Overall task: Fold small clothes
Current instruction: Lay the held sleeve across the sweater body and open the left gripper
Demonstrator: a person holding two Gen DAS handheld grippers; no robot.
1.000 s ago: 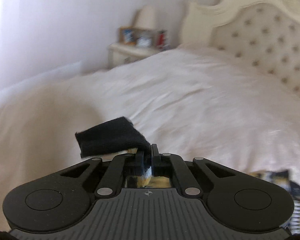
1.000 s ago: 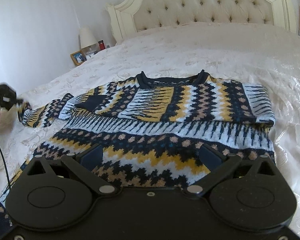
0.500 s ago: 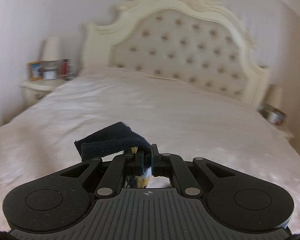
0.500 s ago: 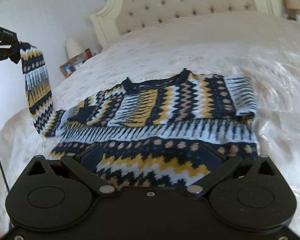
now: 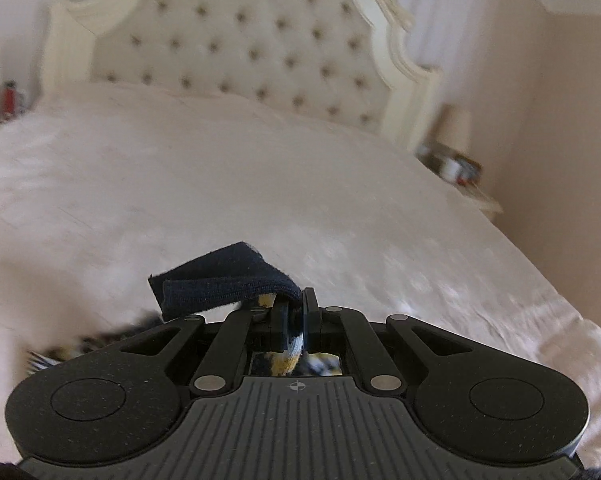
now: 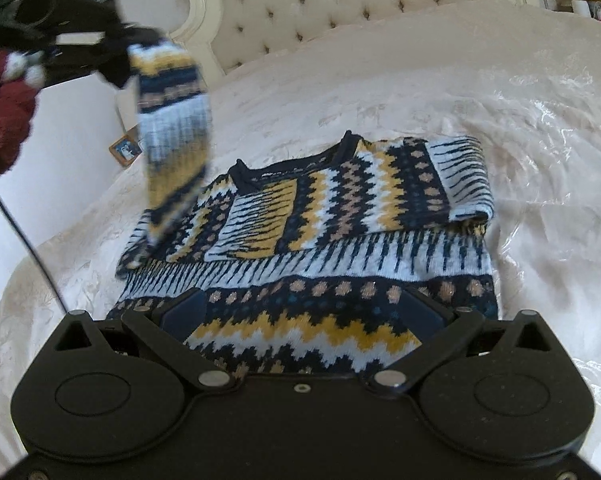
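Observation:
A knitted sweater (image 6: 340,208), patterned in navy, yellow and white, lies flat on the bed with its right sleeve folded across the chest. My left gripper (image 5: 296,312) is shut on the left sleeve's navy cuff (image 5: 220,284). In the right wrist view that left gripper (image 6: 112,56) is up at the top left. The sleeve (image 6: 172,128) hangs from it down to the sweater's left shoulder. My right gripper (image 6: 304,316) hovers open just above the sweater's lower part, its fingers wide apart and gripping nothing.
A cream bedspread (image 6: 500,100) covers the bed, and a tufted headboard (image 5: 240,40) stands behind. Each side has a bedside table (image 5: 456,168) with a lamp. A framed photo (image 6: 124,148) sits at the left. A red sleeve (image 6: 8,108) and a black cable (image 6: 24,232) are at the left edge.
The left gripper has lifted the sleeve off the bed and carried it up and rightward toward the sweater's body, swinging to face the headboard. The right gripper has rolled slightly and stayed open.

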